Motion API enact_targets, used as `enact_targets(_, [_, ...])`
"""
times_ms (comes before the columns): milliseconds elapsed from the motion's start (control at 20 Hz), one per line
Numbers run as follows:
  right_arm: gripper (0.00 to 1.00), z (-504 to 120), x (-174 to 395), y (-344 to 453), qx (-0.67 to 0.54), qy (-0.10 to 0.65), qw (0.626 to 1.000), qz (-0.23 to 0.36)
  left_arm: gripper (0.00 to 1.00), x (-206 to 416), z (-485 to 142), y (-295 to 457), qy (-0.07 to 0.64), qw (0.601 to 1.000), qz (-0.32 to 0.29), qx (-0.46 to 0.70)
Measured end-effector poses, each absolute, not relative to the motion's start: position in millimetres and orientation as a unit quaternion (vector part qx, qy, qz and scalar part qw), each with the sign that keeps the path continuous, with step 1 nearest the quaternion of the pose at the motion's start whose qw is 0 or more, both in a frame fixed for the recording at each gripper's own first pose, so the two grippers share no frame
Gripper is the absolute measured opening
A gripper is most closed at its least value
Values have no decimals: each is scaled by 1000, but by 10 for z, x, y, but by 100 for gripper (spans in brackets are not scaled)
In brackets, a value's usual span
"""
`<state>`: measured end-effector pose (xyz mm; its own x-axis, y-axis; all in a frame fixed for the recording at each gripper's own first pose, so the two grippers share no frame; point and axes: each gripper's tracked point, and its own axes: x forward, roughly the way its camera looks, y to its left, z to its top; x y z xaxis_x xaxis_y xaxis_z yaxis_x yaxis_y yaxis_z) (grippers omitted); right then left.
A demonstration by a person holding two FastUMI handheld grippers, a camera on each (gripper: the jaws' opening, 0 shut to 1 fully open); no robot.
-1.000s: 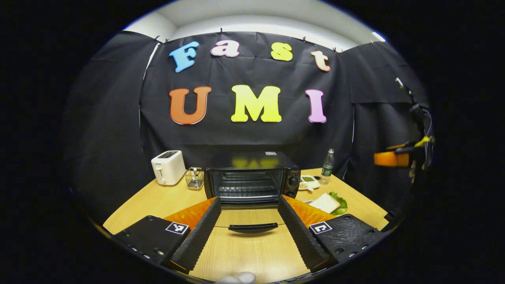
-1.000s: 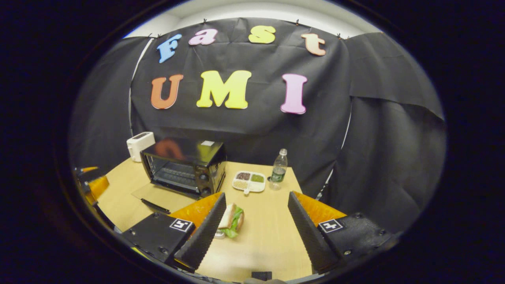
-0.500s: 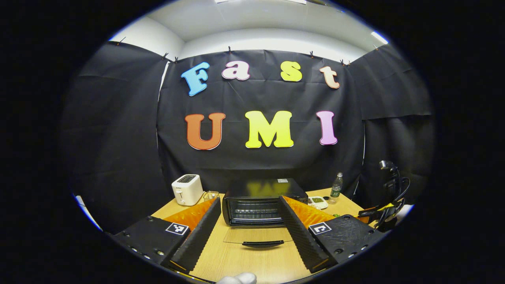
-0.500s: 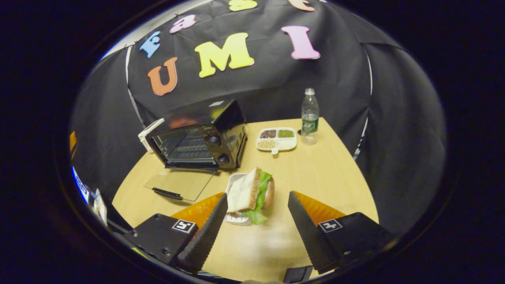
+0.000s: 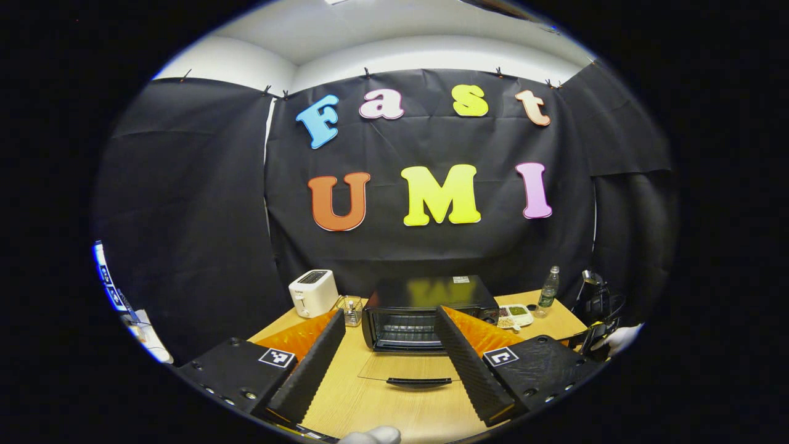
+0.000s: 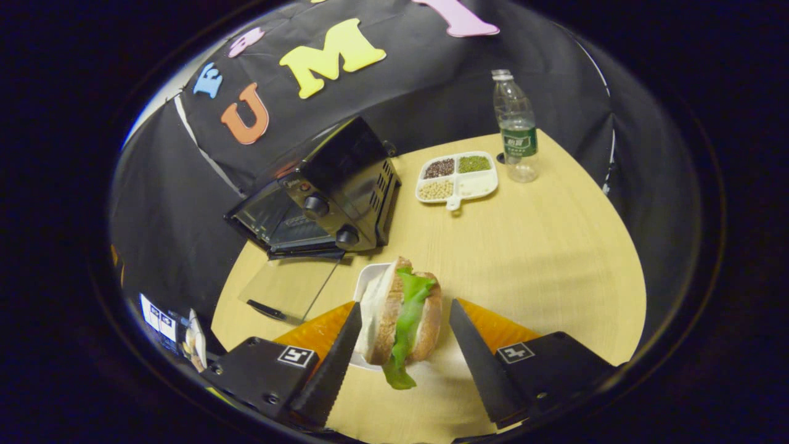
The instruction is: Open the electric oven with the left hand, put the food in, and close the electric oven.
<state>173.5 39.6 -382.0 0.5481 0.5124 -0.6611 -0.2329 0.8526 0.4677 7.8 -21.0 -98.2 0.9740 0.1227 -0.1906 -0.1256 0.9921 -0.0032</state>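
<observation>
Wooden table [image 6: 555, 246]: one sandwich [image 6: 400, 311] between open right hand-held gripper [image 6: 404, 361]; perhaps touching.

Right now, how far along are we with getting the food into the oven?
Done: the oven is open, its glass door lying flat on the table. In hand: the right gripper is open with its fingers on either side of the sandwich, which sits on a white dish, not yet gripped. The left gripper is open and holds nothing. Left: grip the sandwich, put it inside, shut the door.
</observation>
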Motion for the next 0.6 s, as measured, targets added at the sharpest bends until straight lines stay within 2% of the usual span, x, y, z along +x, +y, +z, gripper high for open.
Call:
enact_targets(50, [91,-3861,1749,422,170,435,856,222,95,104,-976,-229,97,993,70,-5])
enact_targets(100, [82,-3902,1759,421,175,446,848,226,95,119,-980,-244,98,992,76,-2])
enact_targets(150, [63,-3899,1792,445,185,451,842,230,95,130,-980,-274,99,992,81,1])
enact_targets(200, [60,-3902,1808,456,195,454,837,233,95,141,-983,-294,101,991,86,3])
enact_targets(250, [65,-3867,1796,449,202,458,832,240,95,139,-983,-324,104,990,92,3])
enact_targets(300, [55,-3843,1787,443,206,462,828,244,95,145,-996,-340,107,990,96,3])
enact_targets(350, [51,-3833,1782,457,208,462,826,245,95,129,-1014,-356,110,989,98,2])
enact_targets(400, [35,-3808,1779,464,208,463,826,246,95,129,-1006,-363,109,989,100,1])
enact_targets(450, [42,-3750,1771,483,210,461,826,247,95,122,-1008,-371,109,989,99,2])
enact_targets(500, [31,-3691,1775,500,212,455,829,246,95,117,-1011,-361,108,989,98,3])
enact_targets(550, [39,-3616,1765,514,210,449,833,246,95,111,-1017,-337,107,990,96,5])
enact_targets(600, [39,-3536,1766,527,206,442,838,246,95,112,-1033,-291,104,990,93,7])
